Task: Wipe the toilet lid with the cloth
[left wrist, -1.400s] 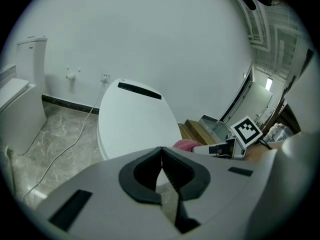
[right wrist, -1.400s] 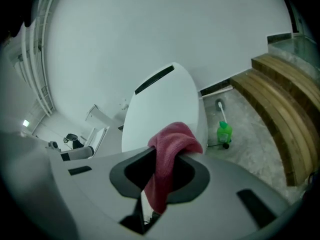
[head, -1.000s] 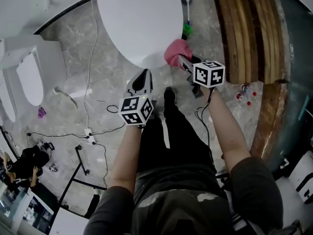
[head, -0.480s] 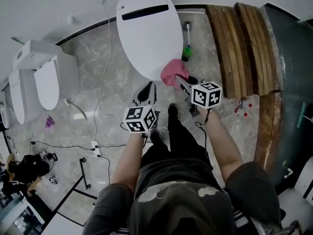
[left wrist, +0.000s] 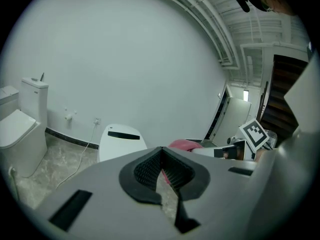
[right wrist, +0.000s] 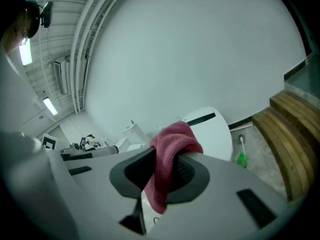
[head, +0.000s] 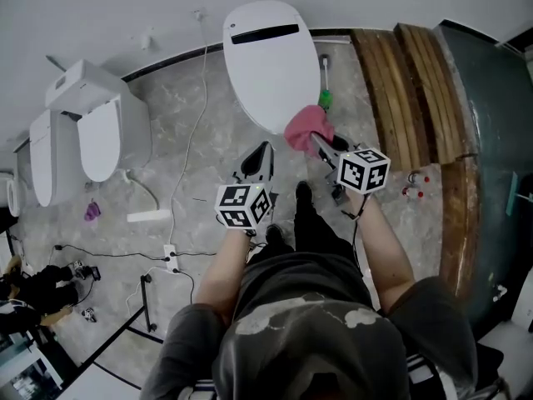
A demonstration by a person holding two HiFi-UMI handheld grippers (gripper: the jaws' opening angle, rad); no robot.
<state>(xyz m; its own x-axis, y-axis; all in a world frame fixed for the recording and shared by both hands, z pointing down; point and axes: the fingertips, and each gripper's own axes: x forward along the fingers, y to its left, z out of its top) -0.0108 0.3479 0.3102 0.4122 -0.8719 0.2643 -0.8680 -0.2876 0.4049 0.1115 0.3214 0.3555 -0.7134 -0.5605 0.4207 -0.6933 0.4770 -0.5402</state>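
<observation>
The white toilet lid (head: 268,63) lies closed ahead of me, against the wall; it also shows as toilet lid (left wrist: 120,141) and toilet lid (right wrist: 212,129). My right gripper (head: 318,142) is shut on the pink cloth (head: 307,127), held just off the lid's near right edge. In the right gripper view the cloth (right wrist: 170,156) hangs bunched between the jaws and drapes down. My left gripper (head: 258,158) is shut with nothing in it, hovering before the lid's near edge. In the left gripper view the pads meet at the left gripper (left wrist: 161,166).
A second white toilet (head: 96,132) stands to the left. A toilet brush with a green base (head: 326,98) sits right of the lid. Wooden steps (head: 408,90) rise on the right. Cables (head: 179,190) and a power strip (head: 172,258) lie on the marble floor.
Both grippers have risen; the toilet lid now sits further from me in the head view. The pink cloth stays in the right gripper.
</observation>
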